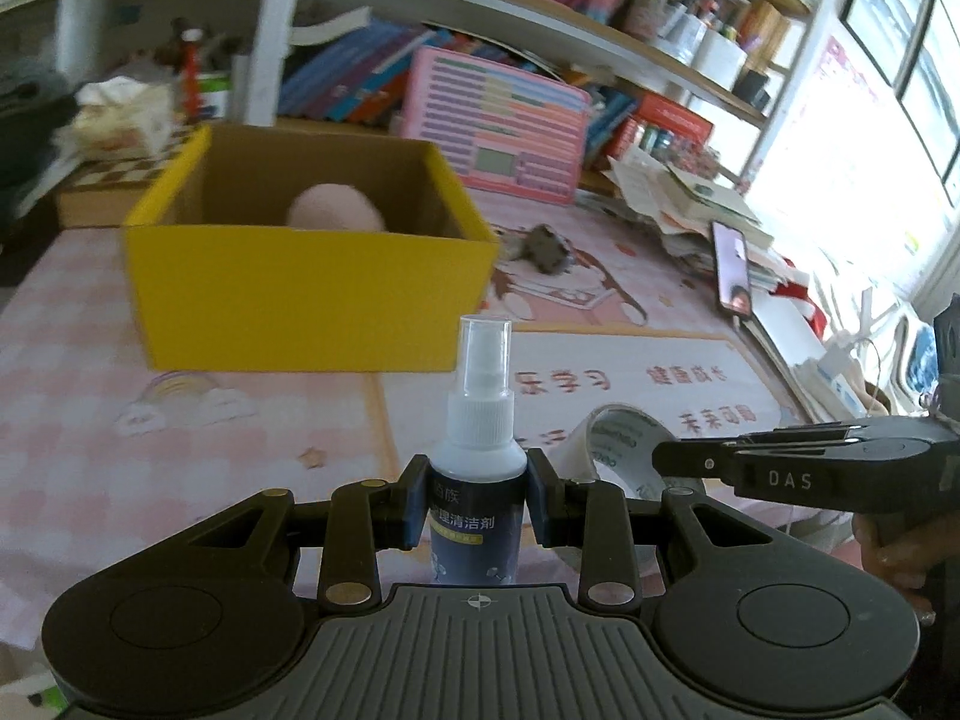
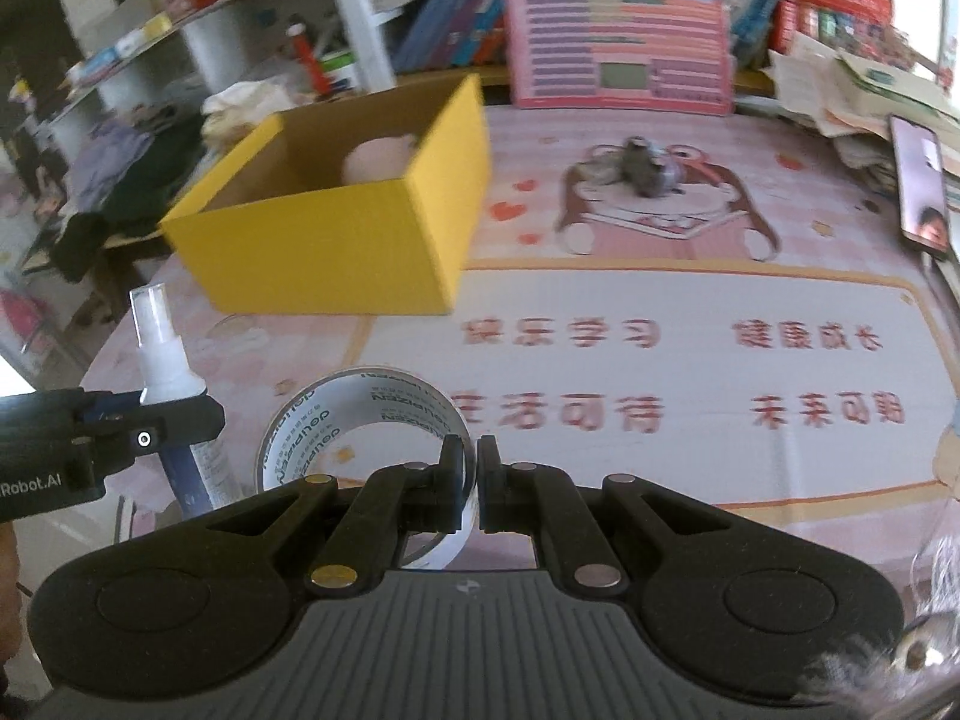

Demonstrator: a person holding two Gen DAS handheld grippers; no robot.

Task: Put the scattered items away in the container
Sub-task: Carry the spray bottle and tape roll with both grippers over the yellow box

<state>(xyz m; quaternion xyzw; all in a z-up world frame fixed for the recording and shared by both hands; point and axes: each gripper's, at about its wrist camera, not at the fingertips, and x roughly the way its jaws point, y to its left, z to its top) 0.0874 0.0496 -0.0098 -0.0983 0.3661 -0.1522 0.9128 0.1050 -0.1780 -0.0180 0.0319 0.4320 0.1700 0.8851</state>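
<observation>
My left gripper [image 1: 478, 495] is shut on a small spray bottle [image 1: 477, 450] with a clear cap and dark label, held upright; it also shows in the right wrist view [image 2: 165, 372]. My right gripper [image 2: 471, 483] is shut on the wall of a clear tape roll [image 2: 360, 420], which also shows in the left wrist view [image 1: 618, 438]. The open yellow box [image 1: 312, 294] stands ahead on the table with a pink round object [image 1: 336, 210] inside; the box also shows in the right wrist view [image 2: 336, 246]. A small grey item [image 2: 645, 168] lies on the mat beyond.
A phone [image 2: 921, 186] lies at the table's right side beside a pile of papers [image 1: 690, 204]. A pink board [image 2: 618, 36] and books lean at the back under shelves. Clothes lie left of the box [image 2: 120, 180].
</observation>
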